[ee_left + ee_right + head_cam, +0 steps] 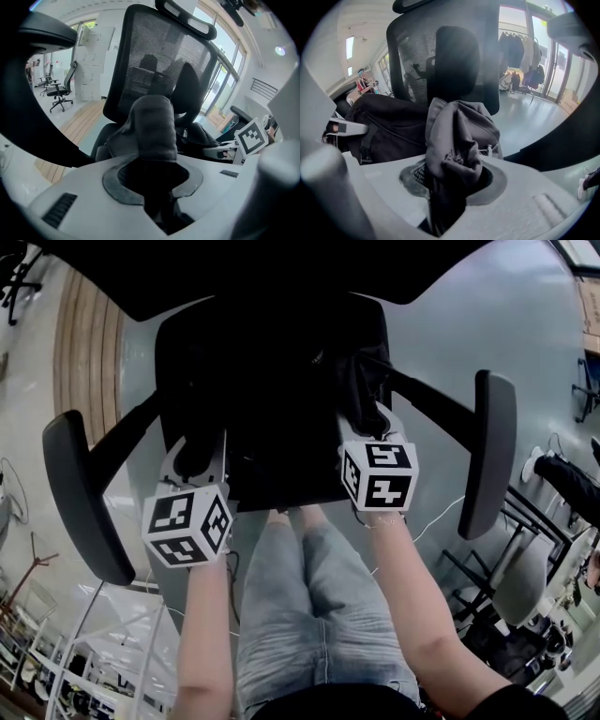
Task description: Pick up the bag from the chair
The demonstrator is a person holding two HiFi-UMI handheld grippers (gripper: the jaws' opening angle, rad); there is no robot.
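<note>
- The black bag (389,124) lies on the chair (80,493) seat, between the armrests.
- The left gripper (152,183) is clamped on the bag's padded strap (152,126) near the seat's front-left edge.
- The right gripper (450,185) pinches bunched bag fabric at the seat's right edge.
- Open floor (525,334) lies beyond both armrests.

The head view looks steeply down on the chair (80,493) from above; both gripper views, close in, face its backrest (164,61) and share the bag (393,126).

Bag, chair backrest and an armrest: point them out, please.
bag (389,124), right gripper view, on its dark main body.
chair backrest (159,61), left gripper view, on the middle of the mesh.
armrest (494,451), head view, on the pad at the picture's right.
</note>
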